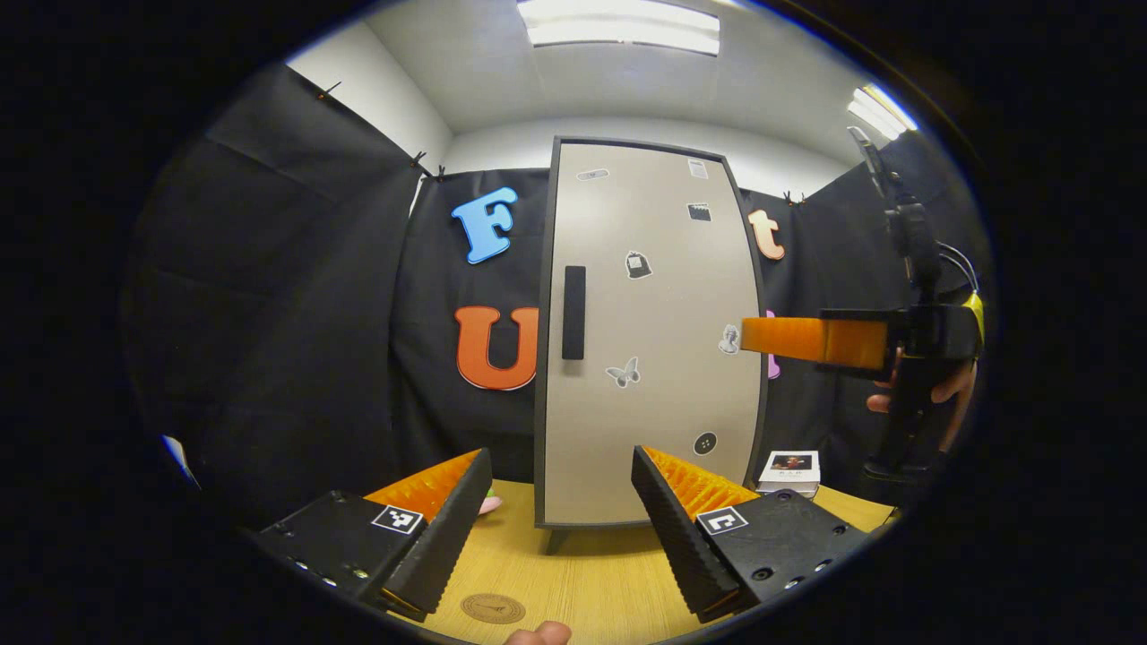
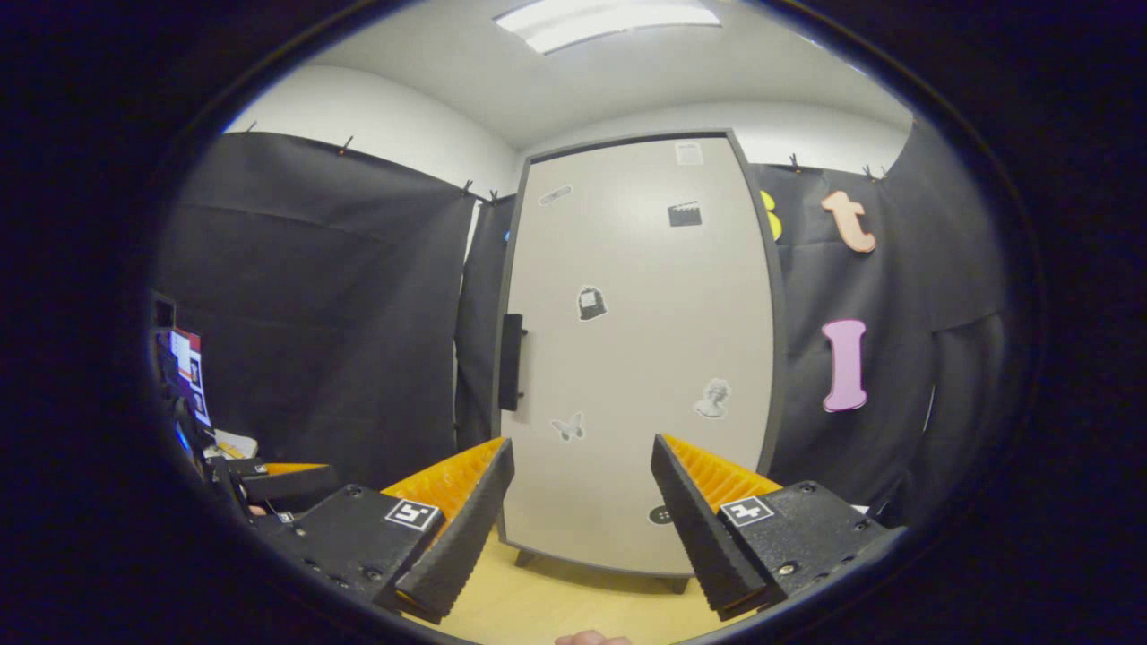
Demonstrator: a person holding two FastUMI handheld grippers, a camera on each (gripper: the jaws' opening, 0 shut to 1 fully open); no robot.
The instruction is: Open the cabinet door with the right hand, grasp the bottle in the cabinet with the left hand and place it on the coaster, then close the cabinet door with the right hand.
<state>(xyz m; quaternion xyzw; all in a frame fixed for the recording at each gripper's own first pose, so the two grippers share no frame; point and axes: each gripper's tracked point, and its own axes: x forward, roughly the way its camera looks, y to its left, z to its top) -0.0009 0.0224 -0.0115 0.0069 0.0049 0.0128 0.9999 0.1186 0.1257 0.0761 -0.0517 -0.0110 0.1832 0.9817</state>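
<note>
Both claws gape, holding nothing — the right claw (image 2: pixel 582 502) could slip off the slim door handle (image 2: pixel 511 362) up-left of it, leaving the cabinet door (image 2: pixel 641 358) shut; the left claw (image 1: pixel 560 515) waits.

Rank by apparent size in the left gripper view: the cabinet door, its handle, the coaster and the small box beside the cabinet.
1. cabinet door, by far the largest.
2. handle, a tall narrow bar.
3. small box and coaster look alike in size; the coaster lies nearer the camera and flat on the table, so their order is unsure.
</note>
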